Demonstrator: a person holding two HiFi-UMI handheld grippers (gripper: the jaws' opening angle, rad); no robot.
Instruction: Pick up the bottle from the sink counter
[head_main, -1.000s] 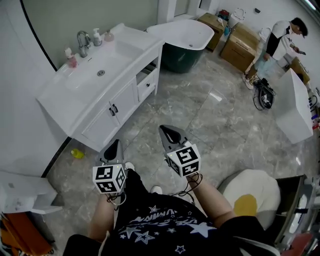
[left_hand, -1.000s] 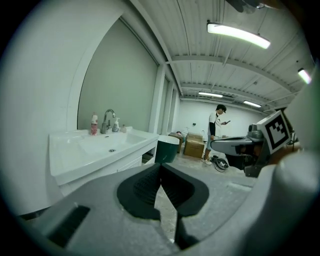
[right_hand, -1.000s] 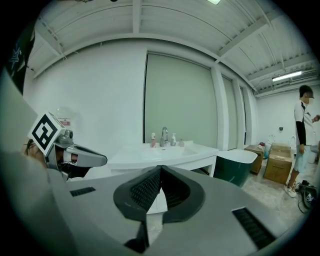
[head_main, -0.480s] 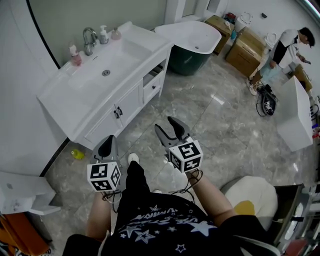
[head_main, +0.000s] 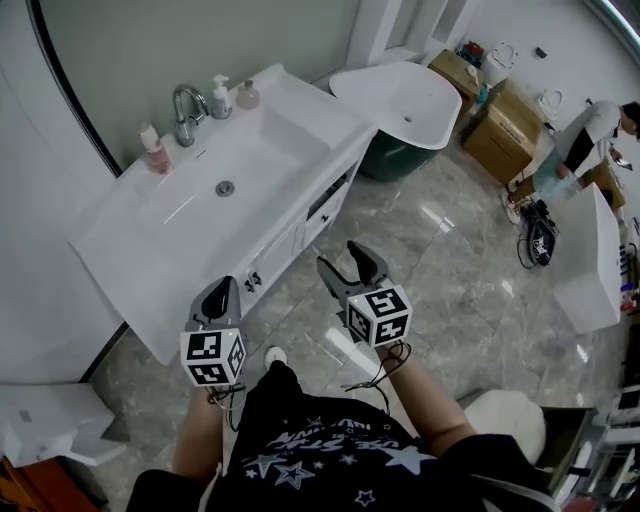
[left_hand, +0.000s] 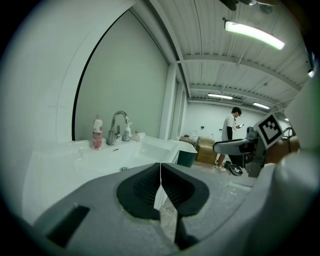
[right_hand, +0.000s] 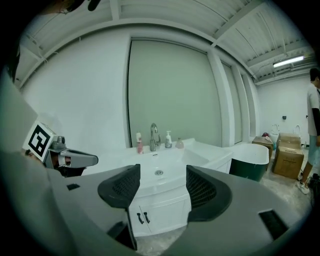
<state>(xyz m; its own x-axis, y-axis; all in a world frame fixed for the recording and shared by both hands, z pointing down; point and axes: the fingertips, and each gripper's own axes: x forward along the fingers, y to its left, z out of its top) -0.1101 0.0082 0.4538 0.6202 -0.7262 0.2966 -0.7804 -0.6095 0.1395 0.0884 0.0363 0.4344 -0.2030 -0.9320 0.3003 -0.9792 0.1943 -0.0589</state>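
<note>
On the white sink counter (head_main: 120, 250) stand three bottles by the faucet (head_main: 185, 108): a pink bottle (head_main: 153, 150) left of it, a white pump bottle (head_main: 219, 97) and a small pink flask (head_main: 246, 95) right of it. They also show as the pink bottle (right_hand: 139, 143) and pump bottle (right_hand: 169, 140), and the pink bottle (left_hand: 97, 133). Both grippers hang over the floor in front of the cabinet, well short of the bottles. My left gripper (head_main: 222, 291) is shut and empty. My right gripper (head_main: 345, 258) has its jaws opening, nothing between them.
A white and dark green bathtub (head_main: 400, 100) stands right of the counter. Cardboard boxes (head_main: 505, 120) and a person (head_main: 580, 150) are at the far right, beside a white unit (head_main: 590, 260). The cabinet doors (right_hand: 150, 212) face the grippers across the marble floor (head_main: 450, 270).
The right gripper's jaws have gone from shut to wide apart. Both grippers and the view have moved closer to the sink counter.
</note>
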